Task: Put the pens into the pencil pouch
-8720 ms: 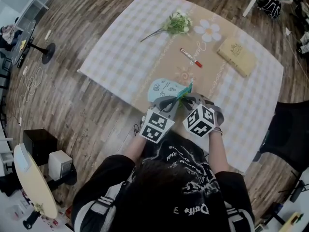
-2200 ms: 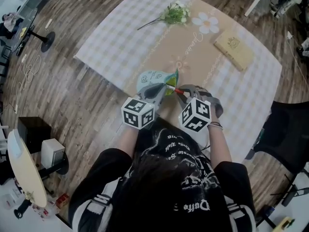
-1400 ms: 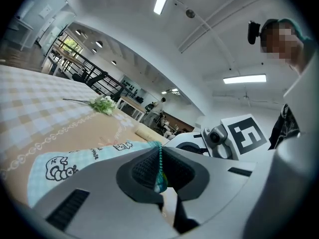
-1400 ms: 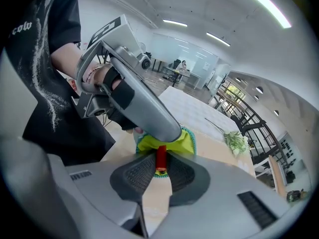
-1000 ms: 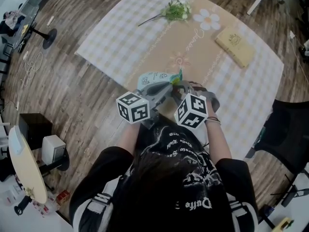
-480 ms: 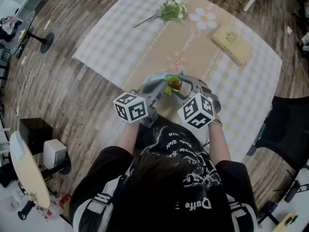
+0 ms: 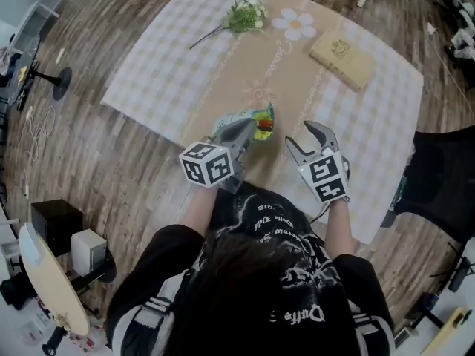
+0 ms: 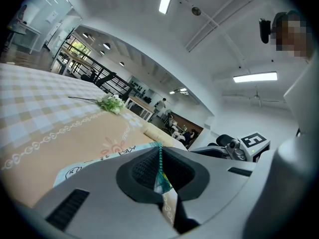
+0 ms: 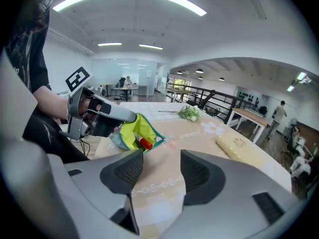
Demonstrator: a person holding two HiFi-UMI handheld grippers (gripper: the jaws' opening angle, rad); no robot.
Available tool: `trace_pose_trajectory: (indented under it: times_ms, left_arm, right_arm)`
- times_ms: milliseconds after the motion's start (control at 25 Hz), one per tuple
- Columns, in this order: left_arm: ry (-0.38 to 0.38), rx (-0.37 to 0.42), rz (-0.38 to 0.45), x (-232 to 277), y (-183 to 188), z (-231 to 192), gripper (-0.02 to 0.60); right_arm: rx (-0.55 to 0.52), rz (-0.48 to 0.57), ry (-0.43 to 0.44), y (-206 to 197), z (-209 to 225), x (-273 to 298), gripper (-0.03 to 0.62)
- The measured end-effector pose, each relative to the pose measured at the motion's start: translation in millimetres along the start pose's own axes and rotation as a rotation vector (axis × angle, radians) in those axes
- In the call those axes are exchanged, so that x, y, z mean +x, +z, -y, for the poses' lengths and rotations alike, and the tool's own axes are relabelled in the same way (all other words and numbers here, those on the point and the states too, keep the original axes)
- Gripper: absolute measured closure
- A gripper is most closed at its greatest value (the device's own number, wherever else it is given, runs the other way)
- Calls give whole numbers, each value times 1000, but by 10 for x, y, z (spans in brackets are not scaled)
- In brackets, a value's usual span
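The pale blue pencil pouch [image 7: 231, 122] lies near the table's front edge, its mouth held up so the yellow-green lining shows. My left gripper [image 7: 251, 127] is shut on the teal zipper edge of the pouch [image 8: 94, 161], which is pinched between the pads of the left gripper [image 8: 160, 176]. A red pen [image 7: 264, 127] sits inside the open mouth. In the right gripper view the pouch [image 9: 135, 129] and the pen [image 9: 144, 143] lie ahead to the left. My right gripper [image 7: 307, 140] stands to the right of the pouch. Its jaws have just been opening, with nothing between them [image 9: 162, 171].
A tan book [image 7: 342, 50] lies at the far right of the checked tablecloth [image 7: 163, 73]. A flower sprig [image 7: 243, 16] lies at the far edge. A black chair [image 7: 439, 184] stands to the right of the table.
My right gripper has opened, let go of the pen and swung away to the right of the pouch. The pen stays in the pouch mouth. The left gripper keeps its hold.
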State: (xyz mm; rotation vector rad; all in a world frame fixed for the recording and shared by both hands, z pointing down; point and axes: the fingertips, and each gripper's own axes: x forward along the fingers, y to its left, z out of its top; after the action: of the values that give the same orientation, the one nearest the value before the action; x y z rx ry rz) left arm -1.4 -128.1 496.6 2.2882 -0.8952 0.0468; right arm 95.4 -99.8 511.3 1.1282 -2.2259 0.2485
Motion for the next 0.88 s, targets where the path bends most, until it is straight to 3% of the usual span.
trace_pose_trajectory:
  times_ms: [200, 520, 720, 880]
  left_arm:
    - [29, 56, -90, 240, -255, 83, 549]
    - [84, 68, -197, 426, -647, 122, 549]
    - [117, 117, -297, 468, -928, 147, 549]
    - [123, 112, -370, 468, -1129, 148, 546]
  right_arm:
    - [133, 1, -86, -271, 229, -213, 342]
    - [217, 6, -190, -530, 334, -408, 352]
    - [249, -3, -201, -676, 287, -448, 353]
    - [260, -16, -197, -748, 221, -450, 354]
